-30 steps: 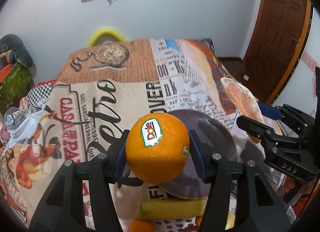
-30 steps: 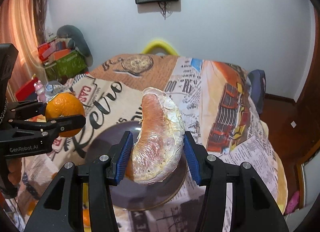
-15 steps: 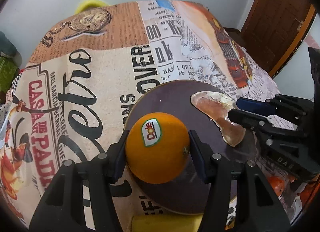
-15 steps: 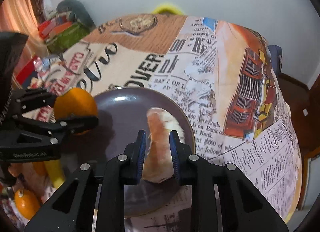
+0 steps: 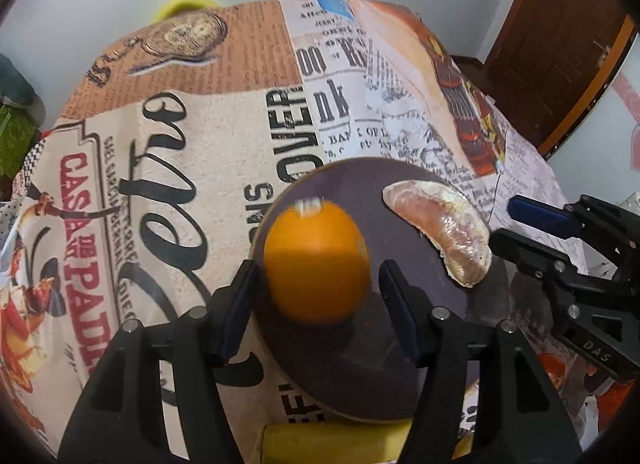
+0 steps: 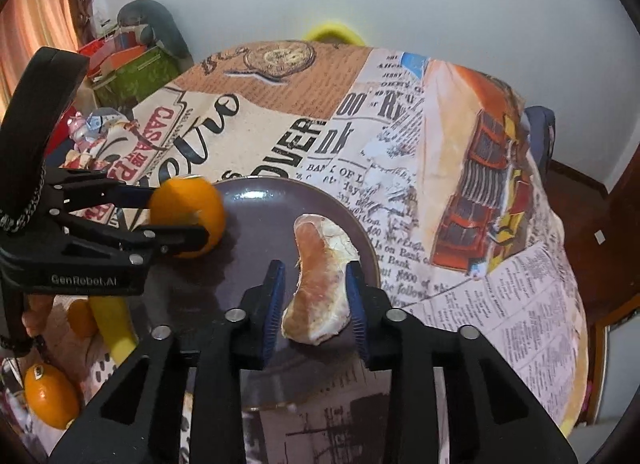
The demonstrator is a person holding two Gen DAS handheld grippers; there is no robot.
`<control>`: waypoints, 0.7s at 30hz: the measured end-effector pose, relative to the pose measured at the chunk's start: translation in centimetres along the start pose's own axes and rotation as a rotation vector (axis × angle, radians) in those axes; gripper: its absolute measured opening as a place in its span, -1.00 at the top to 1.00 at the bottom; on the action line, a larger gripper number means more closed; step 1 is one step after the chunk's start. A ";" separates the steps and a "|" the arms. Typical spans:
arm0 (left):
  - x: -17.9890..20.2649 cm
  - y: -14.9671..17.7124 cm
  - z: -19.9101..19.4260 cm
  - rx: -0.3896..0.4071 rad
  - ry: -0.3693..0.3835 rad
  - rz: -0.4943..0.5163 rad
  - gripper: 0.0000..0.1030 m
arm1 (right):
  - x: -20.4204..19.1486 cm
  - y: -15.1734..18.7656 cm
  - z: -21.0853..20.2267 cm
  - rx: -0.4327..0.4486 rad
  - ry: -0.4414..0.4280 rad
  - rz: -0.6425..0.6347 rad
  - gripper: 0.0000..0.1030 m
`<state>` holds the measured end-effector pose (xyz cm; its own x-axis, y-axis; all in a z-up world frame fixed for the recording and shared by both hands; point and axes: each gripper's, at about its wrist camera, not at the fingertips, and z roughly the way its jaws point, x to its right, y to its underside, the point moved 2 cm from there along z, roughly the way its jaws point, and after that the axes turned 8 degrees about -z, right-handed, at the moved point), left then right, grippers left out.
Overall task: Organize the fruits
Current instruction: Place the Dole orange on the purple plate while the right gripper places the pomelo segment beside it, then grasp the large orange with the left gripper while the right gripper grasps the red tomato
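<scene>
A dark purple plate [image 5: 328,183] [image 6: 260,215] lies on the printed tablecloth. An orange [image 5: 316,260] [image 6: 188,215], blurred by motion, sits at the plate's left edge between the fingers of my left gripper [image 5: 316,296] [image 6: 176,215], which stands open with a gap on each side of it. A wrapped pomelo wedge [image 5: 440,232] [image 6: 320,288] lies on the plate's right side. My right gripper [image 6: 316,296] [image 5: 516,223] is open around the wedge, its pads just clear of it.
A banana [image 5: 336,444] [image 6: 114,328] lies near the plate's near edge. More oranges [image 6: 50,396] sit at the table's near left. Boxes and clutter [image 6: 128,63] stand beyond the left edge. A brown door [image 5: 560,35] is on the right.
Both grippers lowered their fruit to the plate and opened. The right one shut narrow on the wedge, then let go. The orange is now loose and moving.
</scene>
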<state>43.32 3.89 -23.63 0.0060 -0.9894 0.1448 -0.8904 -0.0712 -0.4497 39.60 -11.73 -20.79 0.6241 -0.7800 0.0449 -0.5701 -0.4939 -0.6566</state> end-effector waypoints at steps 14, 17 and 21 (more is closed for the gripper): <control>0.0 4.1 -12.0 0.239 -0.041 -0.007 -0.28 | -2.1 1.7 -9.7 0.160 0.065 0.049 -0.07; 0.0 5.7 -14.3 0.283 -0.049 -0.021 -0.30 | -2.8 2.3 -11.4 0.175 0.077 0.051 -0.07; 0.1 8.0 -16.7 0.321 -0.064 -0.031 -0.30 | -3.8 3.5 -13.6 0.199 0.095 0.061 -0.15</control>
<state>28.59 5.30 -12.51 0.0684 -0.9913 0.1120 -0.7002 -0.1277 -0.7025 27.93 -15.73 -13.00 0.5337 -0.8432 0.0650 -0.4824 -0.3666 -0.7956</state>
